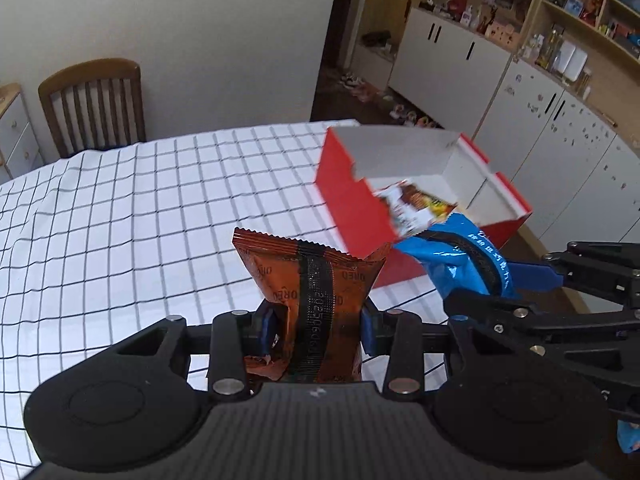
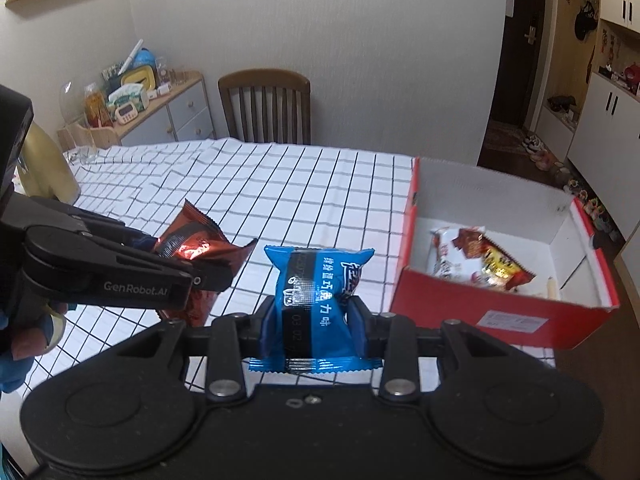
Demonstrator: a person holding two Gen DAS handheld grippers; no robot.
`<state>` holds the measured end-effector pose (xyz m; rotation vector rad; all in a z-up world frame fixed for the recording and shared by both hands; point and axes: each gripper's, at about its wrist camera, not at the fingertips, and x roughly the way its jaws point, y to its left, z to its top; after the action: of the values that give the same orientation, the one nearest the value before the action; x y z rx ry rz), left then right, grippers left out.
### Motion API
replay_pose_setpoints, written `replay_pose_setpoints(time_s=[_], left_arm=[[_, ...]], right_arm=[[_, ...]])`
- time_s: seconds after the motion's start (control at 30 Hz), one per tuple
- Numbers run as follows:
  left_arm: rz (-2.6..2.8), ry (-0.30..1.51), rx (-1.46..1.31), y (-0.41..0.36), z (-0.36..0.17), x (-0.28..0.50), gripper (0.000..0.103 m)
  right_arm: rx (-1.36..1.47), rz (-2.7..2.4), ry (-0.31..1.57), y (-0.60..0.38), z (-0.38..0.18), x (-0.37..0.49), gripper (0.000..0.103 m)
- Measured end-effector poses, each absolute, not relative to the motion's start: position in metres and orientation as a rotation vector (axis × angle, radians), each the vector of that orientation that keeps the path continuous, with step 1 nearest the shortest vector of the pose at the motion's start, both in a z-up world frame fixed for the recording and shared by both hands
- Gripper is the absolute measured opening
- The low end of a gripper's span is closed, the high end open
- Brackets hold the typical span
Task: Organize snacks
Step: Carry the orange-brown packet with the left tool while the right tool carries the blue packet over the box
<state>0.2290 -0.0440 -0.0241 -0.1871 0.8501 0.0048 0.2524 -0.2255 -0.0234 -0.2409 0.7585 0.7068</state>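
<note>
Left wrist view: your left gripper (image 1: 316, 320) clamps orange snack packet (image 1: 312, 280), raised clear of checked tablecloth (image 1: 140, 208). Right gripper (image 2: 312, 316) pinches blue snack packet (image 2: 316, 280), also off cloth. Red box (image 2: 500, 312) sits at table's right edge, open top, white-and-red packet (image 2: 472, 260) lying inside. Your two packets hang just left of box's near wall. Wide bare cloth to left; wooden chair (image 2: 266, 104) beyond far edge.

Both grippers matte black plastic, linkage arms w/ silver round rivets, blue finger pads. Left gripper (image 1: 316, 320) body ribbed; side reads "GenRobot.AI" in right wrist view. Right gripper (image 2: 312, 322): two small screws mid-body.
</note>
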Motion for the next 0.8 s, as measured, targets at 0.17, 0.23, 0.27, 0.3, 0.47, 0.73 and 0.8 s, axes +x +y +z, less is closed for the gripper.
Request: replay_pose_setpoints(time_s=[0.17,0.23,0.27,0.3,0.47,0.73,0.8], left_arm=[[-0.001,0.829,-0.201,-0.069,-0.011,0.241,0.039],[-0.003,0.824,-0.204,-0.078,-0.007,0.248,0.039],[-0.003,0.820,-0.203,-0.083,-0.005,0.251,0.039],[-0.003,0.817,-0.199,-0.089,-0.003,0.255,0.039],[-0.003,0.811,-0.189,-0.114,0.002,0.276,0.039],[-0.004,0.817,-0.162,-0.154,0.001,0.314,0.039],[0.004,0.821,-0.146,-0.163,-0.001,0.323,0.039]], right_arm=[[-0.235,0.713,0.726,-0.246,-0.009,0.258,0.035],[-0.232,0.712,0.717,-0.254,-0.005,0.262,0.035],[-0.231,0.711,0.712,-0.259,-0.003,0.265,0.035],[-0.232,0.708,0.706,-0.263,-0.001,0.267,0.035],[-0.219,0.688,0.692,-0.287,0.003,0.282,0.035],[-0.192,0.650,0.684,-0.326,0.004,0.311,0.035],[-0.190,0.641,0.679,-0.334,0.004,0.319,0.035]])
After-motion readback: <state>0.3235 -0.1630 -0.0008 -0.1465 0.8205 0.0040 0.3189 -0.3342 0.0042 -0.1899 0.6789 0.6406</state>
